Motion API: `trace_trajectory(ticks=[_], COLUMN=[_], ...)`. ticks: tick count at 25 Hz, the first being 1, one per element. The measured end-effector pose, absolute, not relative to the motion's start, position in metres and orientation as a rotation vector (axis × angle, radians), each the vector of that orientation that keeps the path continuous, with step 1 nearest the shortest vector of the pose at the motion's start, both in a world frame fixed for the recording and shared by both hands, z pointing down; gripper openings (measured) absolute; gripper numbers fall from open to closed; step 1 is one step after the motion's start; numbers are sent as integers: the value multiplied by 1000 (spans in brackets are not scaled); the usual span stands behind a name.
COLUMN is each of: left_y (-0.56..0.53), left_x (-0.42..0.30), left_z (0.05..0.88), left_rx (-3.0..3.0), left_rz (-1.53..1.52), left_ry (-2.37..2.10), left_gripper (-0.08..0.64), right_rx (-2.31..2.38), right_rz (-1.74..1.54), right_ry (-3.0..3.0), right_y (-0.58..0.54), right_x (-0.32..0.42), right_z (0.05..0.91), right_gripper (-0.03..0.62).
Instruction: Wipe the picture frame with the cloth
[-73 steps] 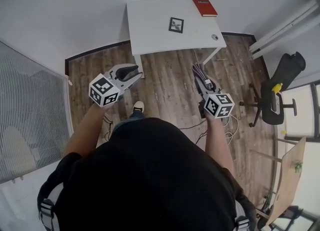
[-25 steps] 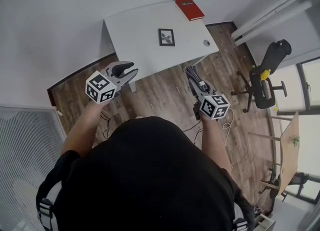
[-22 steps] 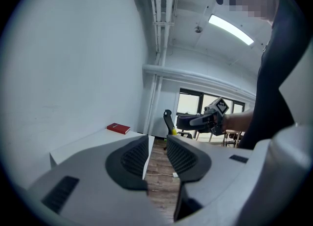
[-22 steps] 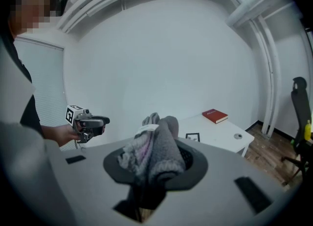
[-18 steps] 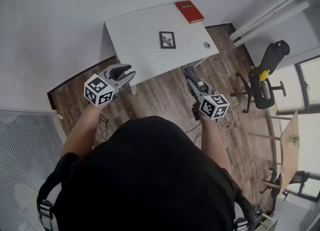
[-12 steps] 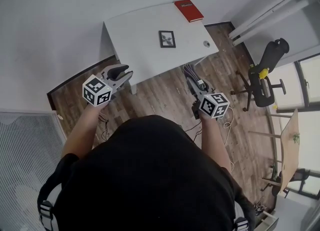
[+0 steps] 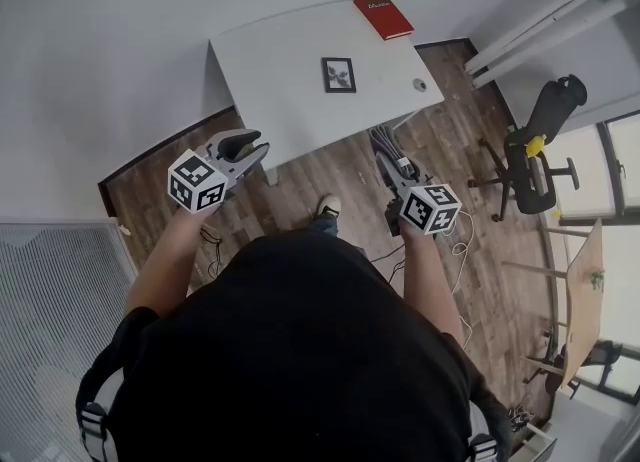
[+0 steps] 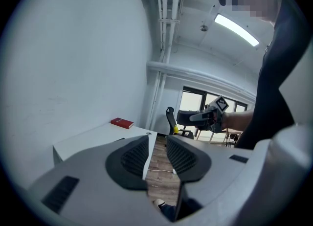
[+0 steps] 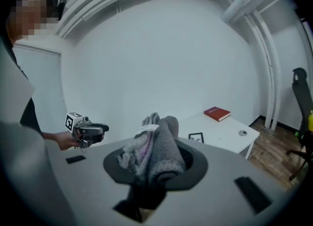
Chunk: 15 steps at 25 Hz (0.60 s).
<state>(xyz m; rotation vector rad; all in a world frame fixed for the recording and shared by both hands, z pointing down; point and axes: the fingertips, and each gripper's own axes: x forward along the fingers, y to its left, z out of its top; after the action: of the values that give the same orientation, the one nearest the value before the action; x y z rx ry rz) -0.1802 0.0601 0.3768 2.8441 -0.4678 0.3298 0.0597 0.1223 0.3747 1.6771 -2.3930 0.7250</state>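
A small black picture frame point(image 7: 339, 74) lies flat near the middle of the white table point(image 7: 275, 70); the right gripper view shows the frame point(image 9: 196, 137) beyond the jaws. My right gripper point(image 7: 388, 153) hangs over the floor short of the table's front edge, shut on a bunched grey and purple cloth point(image 7: 383, 142). That cloth point(image 9: 155, 152) fills the jaws in the right gripper view. My left gripper point(image 7: 252, 142) is off the table's left front corner, level with the right one. Its jaws are shut with nothing between them point(image 8: 156, 144).
A red book point(image 7: 383, 15) lies at the table's far right corner, and a small round object point(image 7: 420, 84) sits near the right edge. A black office chair point(image 7: 540, 155) stands on the wood floor at the right. My shoe point(image 7: 325, 208) shows below the table edge.
Over three seconds the table has swung round in the head view. In the last second the left gripper dropped slightly, and my shoe has come into sight. The right gripper still holds the cloth.
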Motion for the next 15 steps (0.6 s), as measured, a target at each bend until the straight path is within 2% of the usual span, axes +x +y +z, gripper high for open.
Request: trace_trajectory(ticks=[8, 15], left_y=[38, 13], left_x=[-173, -138], left_z=[379, 382], left_rx=[2829, 2810], left_rz=[377, 401], left_ry=[-525, -550], left_gripper=[120, 120], right_rx=[1645, 1598], right_rz=[751, 794], right_ry=[-2438, -2451], right_y=[90, 53], right_x=[72, 101], right_z=[386, 401], right_gripper=[104, 104])
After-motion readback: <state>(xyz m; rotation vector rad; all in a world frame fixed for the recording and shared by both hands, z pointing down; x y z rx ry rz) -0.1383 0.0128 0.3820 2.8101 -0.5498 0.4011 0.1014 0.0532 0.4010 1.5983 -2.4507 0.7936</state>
